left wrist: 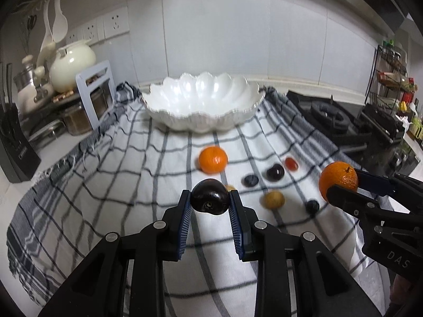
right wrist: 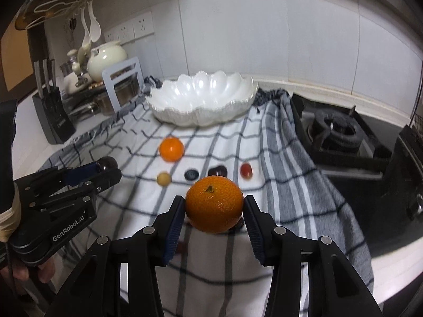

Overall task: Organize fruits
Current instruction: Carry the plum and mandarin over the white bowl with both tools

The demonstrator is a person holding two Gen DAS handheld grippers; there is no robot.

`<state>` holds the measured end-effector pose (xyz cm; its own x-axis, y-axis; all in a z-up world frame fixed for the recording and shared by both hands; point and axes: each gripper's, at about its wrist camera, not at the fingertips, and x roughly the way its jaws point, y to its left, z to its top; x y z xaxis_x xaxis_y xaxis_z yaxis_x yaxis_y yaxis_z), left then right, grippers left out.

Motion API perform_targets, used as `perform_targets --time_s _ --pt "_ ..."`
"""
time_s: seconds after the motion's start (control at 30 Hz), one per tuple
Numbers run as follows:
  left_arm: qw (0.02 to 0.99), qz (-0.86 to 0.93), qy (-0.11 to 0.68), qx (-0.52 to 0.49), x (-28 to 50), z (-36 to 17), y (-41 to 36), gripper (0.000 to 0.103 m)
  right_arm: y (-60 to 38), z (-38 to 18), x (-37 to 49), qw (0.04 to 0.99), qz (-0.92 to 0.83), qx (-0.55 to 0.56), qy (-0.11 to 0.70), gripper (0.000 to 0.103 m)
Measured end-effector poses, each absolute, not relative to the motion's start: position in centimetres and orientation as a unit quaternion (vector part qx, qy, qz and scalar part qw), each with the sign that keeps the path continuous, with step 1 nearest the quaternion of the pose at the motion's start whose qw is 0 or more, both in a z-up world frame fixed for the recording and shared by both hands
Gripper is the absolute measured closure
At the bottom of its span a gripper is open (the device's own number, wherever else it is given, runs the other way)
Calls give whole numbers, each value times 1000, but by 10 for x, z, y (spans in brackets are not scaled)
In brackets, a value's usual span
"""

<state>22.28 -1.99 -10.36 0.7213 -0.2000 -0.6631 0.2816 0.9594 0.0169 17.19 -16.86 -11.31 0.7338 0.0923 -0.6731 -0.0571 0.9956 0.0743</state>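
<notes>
Two grippers hold fruit before the scalloped bowl: left gripper clamps a dark plum, right gripper an orange hiding fruit beneath.

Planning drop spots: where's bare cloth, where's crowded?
Free: checked cloth left of the loose orange, out to its fringed edge; also the strip between that orange and the white bowl. The bowl looks empty. Crowded: small fruits clustered right of the orange, toward the stove.
</notes>
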Motion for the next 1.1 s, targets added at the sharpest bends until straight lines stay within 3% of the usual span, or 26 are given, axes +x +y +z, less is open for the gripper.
perform_targets --time_s 0.6,1.1 --pt "952 -131 271 48 268 -47 -14 74 -166 -58 233 957 47 31 284 56" --pt "964 -93 248 40 324 -6 -30 75 -184 -27 318 957 91 10 274 56"
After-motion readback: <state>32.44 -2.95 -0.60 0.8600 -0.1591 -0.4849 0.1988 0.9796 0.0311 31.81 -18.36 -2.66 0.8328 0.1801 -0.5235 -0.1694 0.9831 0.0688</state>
